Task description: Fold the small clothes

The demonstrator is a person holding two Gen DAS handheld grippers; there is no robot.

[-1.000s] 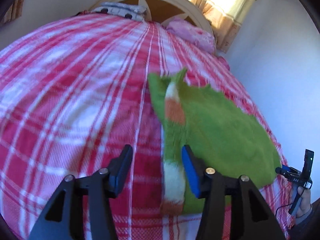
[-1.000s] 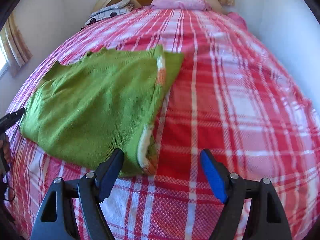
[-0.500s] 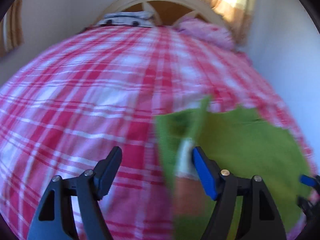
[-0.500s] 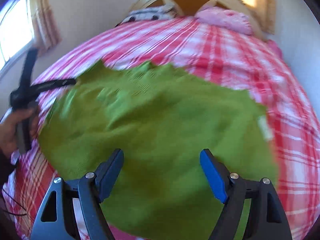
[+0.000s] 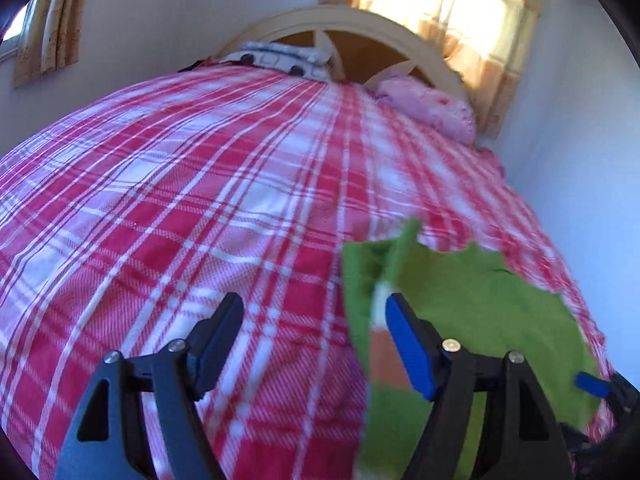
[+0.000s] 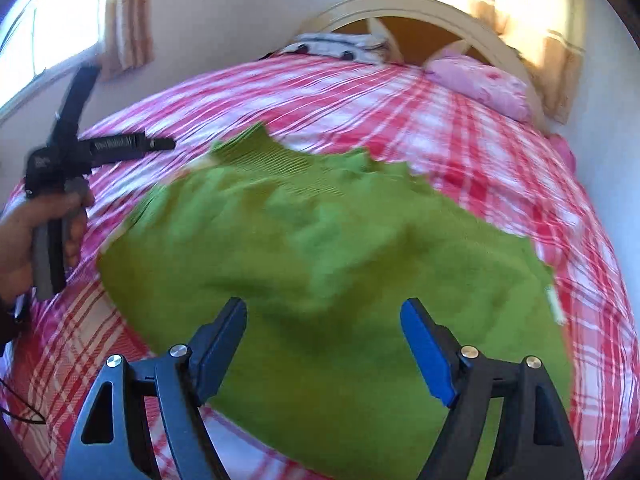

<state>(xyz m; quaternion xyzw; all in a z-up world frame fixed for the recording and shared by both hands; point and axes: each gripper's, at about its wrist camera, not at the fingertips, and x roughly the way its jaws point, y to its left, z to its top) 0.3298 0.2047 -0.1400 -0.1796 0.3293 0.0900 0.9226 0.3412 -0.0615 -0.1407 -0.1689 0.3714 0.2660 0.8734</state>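
Left gripper (image 5: 314,322) and right gripper (image 6: 322,322), both spread wide, gripping nothing.
I have just been opening the left jaws; green garment (image 6: 328,264) lies on the plaid bedspread (image 5: 200,200) at four o'clock, released to settle.

We are in a home bedroom. A wide bed (image 5: 200,200) under a red and white checked cover fills most of what we see. At its far end stands an arched, cream headboard (image 5: 360,28), with a pink pillow (image 5: 432,110) on the right and what seems to be a patterned pillow (image 5: 288,56) on the left, though it is blurred. Sunlit curtains (image 5: 472,20) hang against plain pale walls (image 5: 160,12).
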